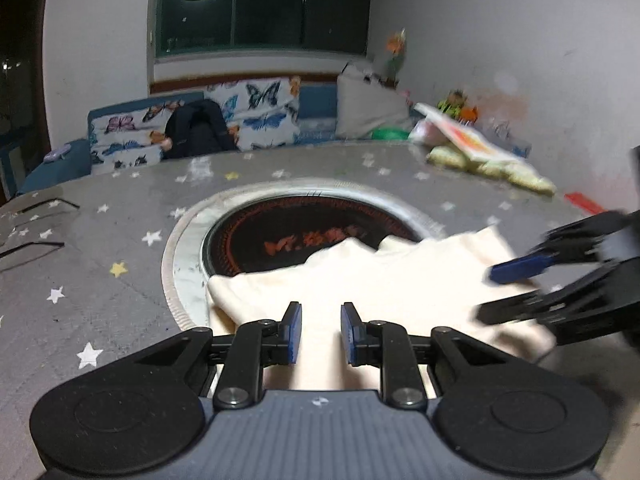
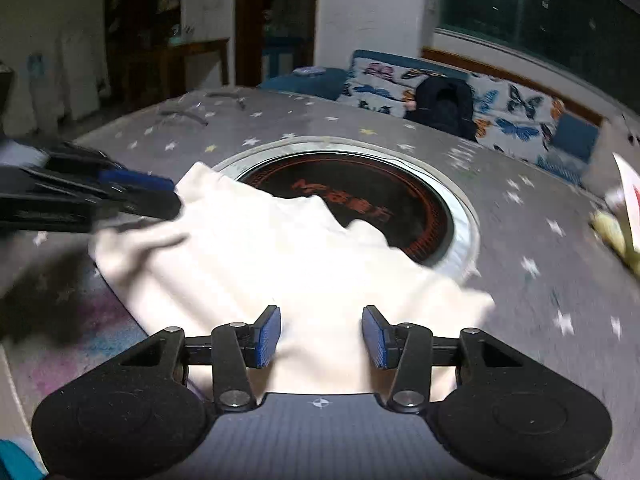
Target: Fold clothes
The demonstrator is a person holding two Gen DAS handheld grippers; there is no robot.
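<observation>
A cream garment [image 1: 380, 280] lies bunched on the grey star-print table, its far edge over the round black heater plate [image 1: 304, 236]. My left gripper [image 1: 320, 332] is open and empty, its jaws just above the garment's near edge. My right gripper [image 2: 321, 336] is open and empty above the garment [image 2: 280, 256] too. In the left wrist view the right gripper [image 1: 504, 292] comes in from the right, blurred, over the garment's right edge. In the right wrist view the left gripper [image 2: 160, 196] reaches in from the left at the garment's left corner.
The table cover [image 1: 100, 280] is grey with stars. A metal ring [image 1: 176, 248] surrounds the heater plate [image 2: 360, 200]. A pile of books and yellow-green cloth [image 1: 484, 156] sits at the far right. A butterfly-print sofa with a black backpack [image 1: 198, 128] stands behind the table.
</observation>
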